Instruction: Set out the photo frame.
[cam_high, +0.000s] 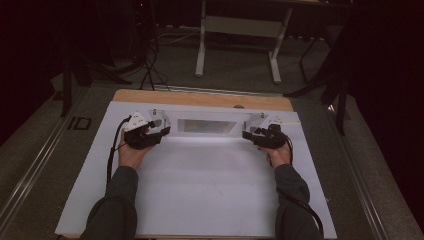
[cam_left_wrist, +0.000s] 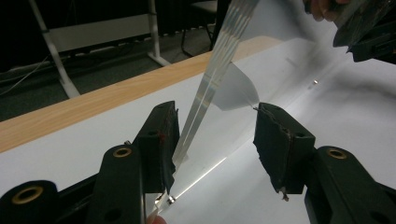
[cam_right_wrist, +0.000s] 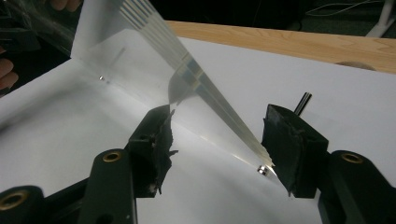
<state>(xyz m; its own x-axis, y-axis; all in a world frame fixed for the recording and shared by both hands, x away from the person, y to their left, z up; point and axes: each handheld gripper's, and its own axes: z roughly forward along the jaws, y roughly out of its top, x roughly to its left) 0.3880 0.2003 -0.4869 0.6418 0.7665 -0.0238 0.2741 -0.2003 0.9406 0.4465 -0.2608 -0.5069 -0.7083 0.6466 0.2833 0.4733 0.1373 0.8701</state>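
Note:
A clear plastic frame (cam_high: 207, 125) with see-through panels stands at the far side of the white board (cam_high: 200, 190). My left gripper (cam_high: 162, 131) is at its left end and my right gripper (cam_high: 248, 135) at its right end. In the left gripper view the jaws of the left gripper (cam_left_wrist: 215, 135) straddle an upright clear panel edge (cam_left_wrist: 210, 79); the edge runs close by the left pad, and the right pad stands apart. In the right gripper view the right gripper (cam_right_wrist: 217, 135) straddles a matching clear edge (cam_right_wrist: 205, 88), which runs down beside the right pad, clear of the left pad.
The board lies on a wooden table (cam_high: 200, 98). A small metal screw (cam_right_wrist: 263, 170) sits at the foot of the panel, and a thin metal pin (cam_right_wrist: 302, 101) rises behind the right jaw. Behind the table are white desk legs (cam_high: 237, 30) and floor cables (cam_high: 150, 70).

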